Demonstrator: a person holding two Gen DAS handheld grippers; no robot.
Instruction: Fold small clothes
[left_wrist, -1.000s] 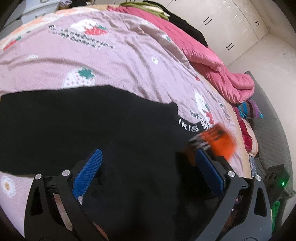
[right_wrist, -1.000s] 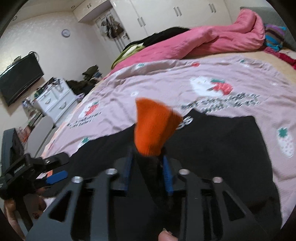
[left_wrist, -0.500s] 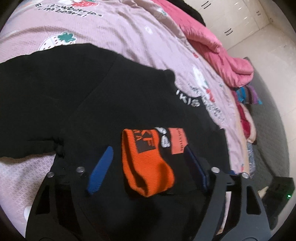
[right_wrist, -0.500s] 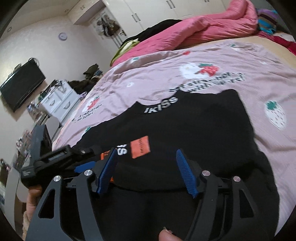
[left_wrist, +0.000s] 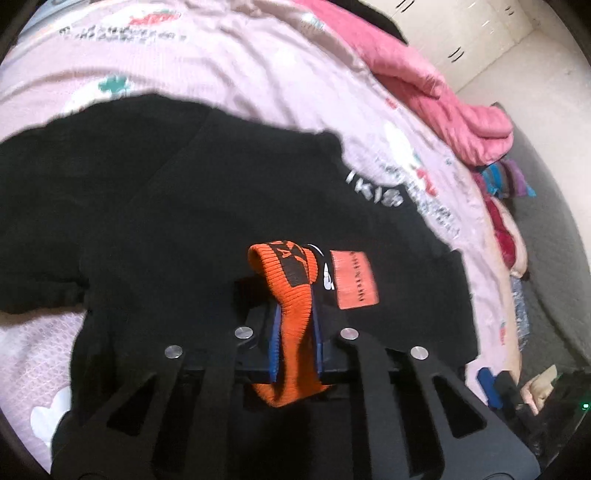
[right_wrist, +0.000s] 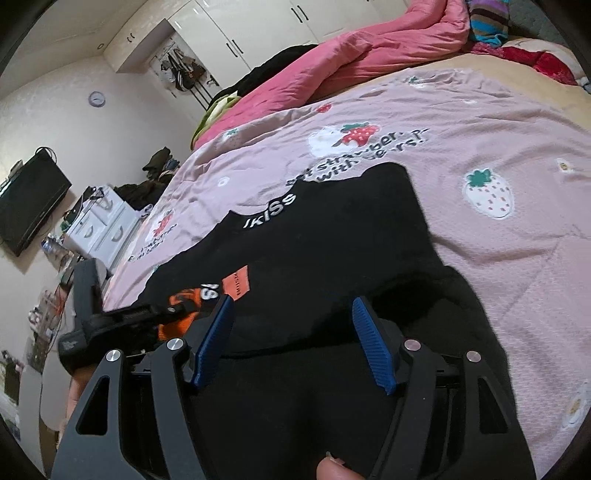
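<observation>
A black sweater (left_wrist: 192, 192) with white lettering at the collar lies spread on the pink strawberry bedspread (left_wrist: 258, 66). Its sleeve ends in an orange ribbed cuff (left_wrist: 291, 295), folded across the chest beside an orange patch (left_wrist: 354, 280). My left gripper (left_wrist: 294, 306) is shut on the orange cuff. In the right wrist view the sweater (right_wrist: 332, 251) fills the foreground, and my right gripper (right_wrist: 291, 314) is open and empty just above its lower body. The left gripper (right_wrist: 110, 321) with the cuff (right_wrist: 181, 317) shows at the left.
A pink quilt (right_wrist: 362, 55) and other clothes are piled at the far side of the bed. White wardrobes (right_wrist: 258, 26) line the wall. A white drawer unit (right_wrist: 99, 229) and a wall TV (right_wrist: 29, 203) stand left of the bed.
My left gripper was open around the orange cuff; now it has shut on it. My right gripper, which let go of the cuff earlier, stays open over the sweater.
</observation>
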